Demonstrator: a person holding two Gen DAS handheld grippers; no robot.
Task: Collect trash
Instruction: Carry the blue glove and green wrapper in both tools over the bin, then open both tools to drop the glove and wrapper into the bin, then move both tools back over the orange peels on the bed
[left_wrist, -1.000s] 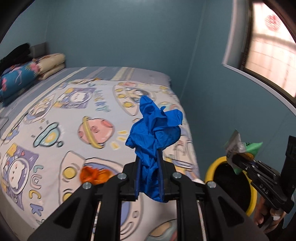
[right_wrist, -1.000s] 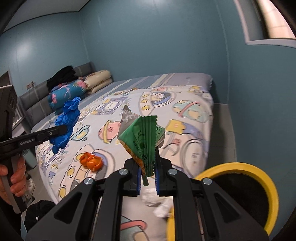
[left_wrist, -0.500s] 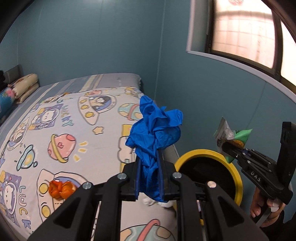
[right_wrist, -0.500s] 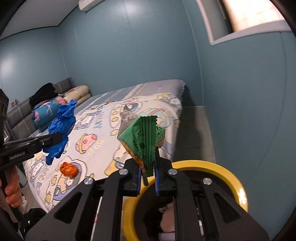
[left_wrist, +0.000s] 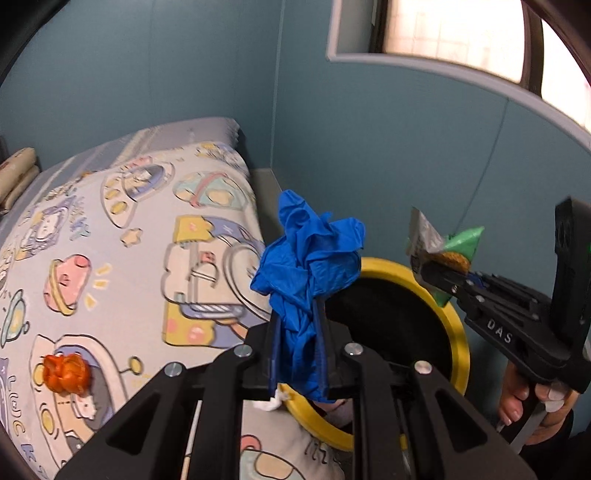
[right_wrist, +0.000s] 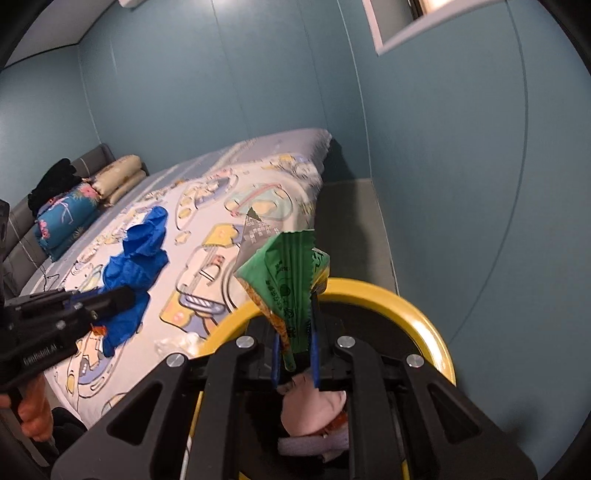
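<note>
**Two pieces of trash poised at the bin**

Left tool (left_wrist: 297, 354) clamped on a crumpled blue glove (left_wrist: 306, 266), hanging at the near rim of the yellow-rimmed bin (right_wrist: 417, 306). Right tool (right_wrist: 293, 354) pinched on a green snack wrapper (right_wrist: 288, 280), directly above the bin's mouth. Delivery step, judging by position. Next: spread both tools over the bin. Orange scrap (left_wrist: 66, 373) lying on the bed (left_wrist: 140, 266), beside the bin.

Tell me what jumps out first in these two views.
A crumpled blue glove is clamped in the left gripper, and a green snack wrapper in the right gripper. Both hang near the yellow-rimmed bin beside the cartoon-print bed.
</note>
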